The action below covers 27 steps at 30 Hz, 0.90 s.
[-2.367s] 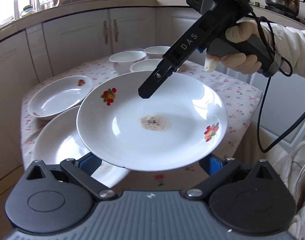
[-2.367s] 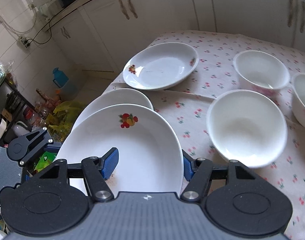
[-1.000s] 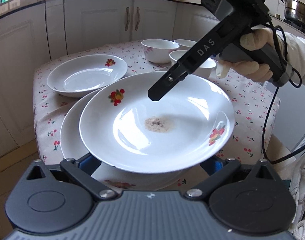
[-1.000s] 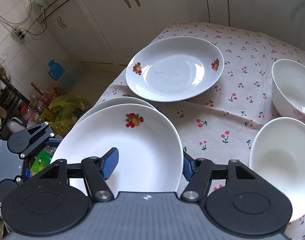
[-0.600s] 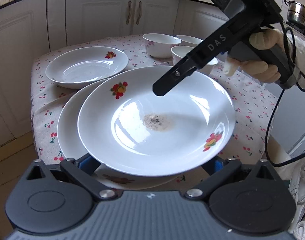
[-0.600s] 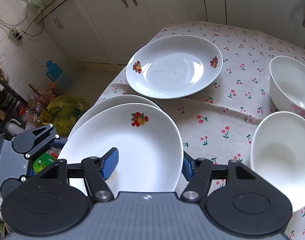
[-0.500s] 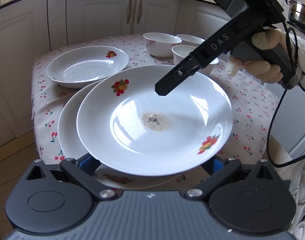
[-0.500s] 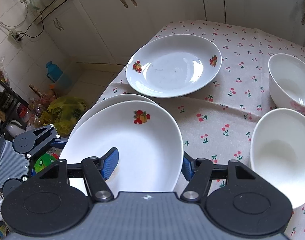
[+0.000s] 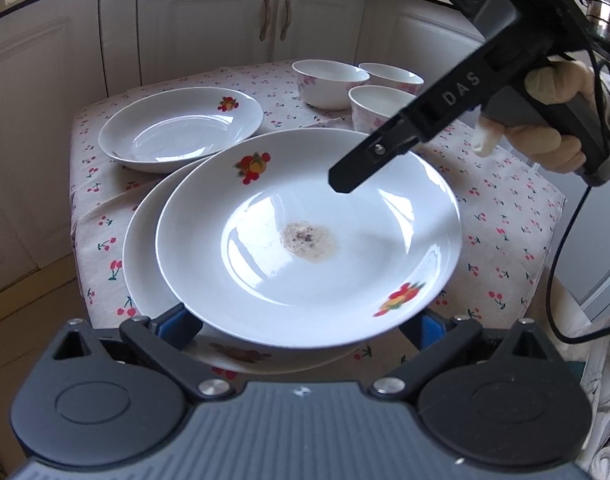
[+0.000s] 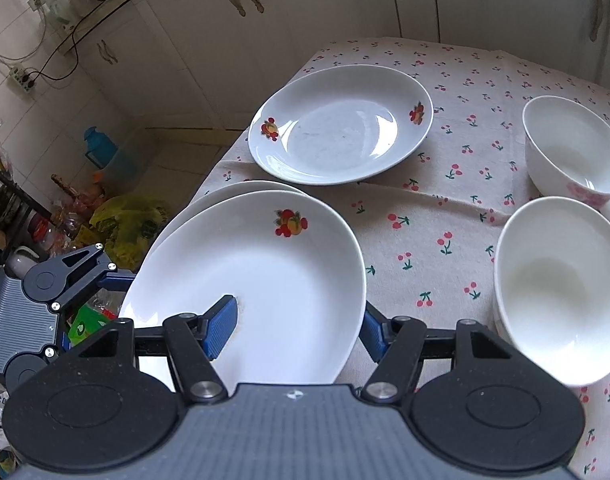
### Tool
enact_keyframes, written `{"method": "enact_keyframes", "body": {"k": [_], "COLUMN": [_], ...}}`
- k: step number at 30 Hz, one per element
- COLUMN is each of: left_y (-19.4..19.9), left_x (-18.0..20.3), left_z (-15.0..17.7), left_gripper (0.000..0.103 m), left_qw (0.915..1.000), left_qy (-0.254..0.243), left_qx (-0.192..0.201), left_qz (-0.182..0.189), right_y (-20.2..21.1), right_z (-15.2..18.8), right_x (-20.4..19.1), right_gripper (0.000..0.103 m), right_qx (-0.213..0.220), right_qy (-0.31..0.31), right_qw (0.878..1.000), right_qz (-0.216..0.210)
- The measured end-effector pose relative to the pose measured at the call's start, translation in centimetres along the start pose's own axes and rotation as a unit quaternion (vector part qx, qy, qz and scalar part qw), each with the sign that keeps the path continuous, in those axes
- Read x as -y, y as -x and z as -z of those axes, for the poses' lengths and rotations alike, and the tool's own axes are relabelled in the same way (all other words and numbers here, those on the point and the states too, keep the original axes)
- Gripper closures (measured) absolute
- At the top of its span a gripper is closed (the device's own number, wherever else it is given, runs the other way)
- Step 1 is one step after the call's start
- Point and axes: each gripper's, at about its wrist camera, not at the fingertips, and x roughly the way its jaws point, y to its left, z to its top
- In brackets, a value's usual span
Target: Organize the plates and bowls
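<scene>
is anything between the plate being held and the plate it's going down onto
Nothing visible. The stained white fruit-print plate, pinched by the right gripper, hangs directly over the white plate on the cherry tablecloth. The left gripper straddles the near rim; whether anything lies in the hidden gap cannot be told.

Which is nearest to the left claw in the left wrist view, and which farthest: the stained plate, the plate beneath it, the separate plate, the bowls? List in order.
1. Stained plate, at the left claw.
2. Plate beneath, just under it.
3. Separate plate, far left.
4. Bowls, far right corner.
</scene>
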Motion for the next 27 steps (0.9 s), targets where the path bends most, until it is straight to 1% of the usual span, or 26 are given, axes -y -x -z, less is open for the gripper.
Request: {"method": "enact_keyframes", "body": {"k": [14,18,27], "left_y": [-0.1,0.0,0.3], "left_x": [0.2,0.2,0.2], "left_z": [-0.3,-0.5,-0.7], "left_gripper": [0.001,0.001,0.001], "left_qw": [0.9999,0.9997,0.9995], "left_qy": [0.000,0.007,0.020], "left_qx": [-0.013,-0.017,-0.015], "left_qz": [-0.007,-0.014,-0.021], "right_y": [1.0,1.3,1.4], "right_z": [0.9,1.1,1.4], "right_x": [-0.4,-0.5,-1.0], "right_gripper": [0.033,0.033,0.033], "right_qx": [0.004,0.004,0.001], "right_qy": [-0.007,-0.011,-0.010], "right_qw": [1.000,1.000,1.000], "right_qz": [0.006,0.008,0.013]}}
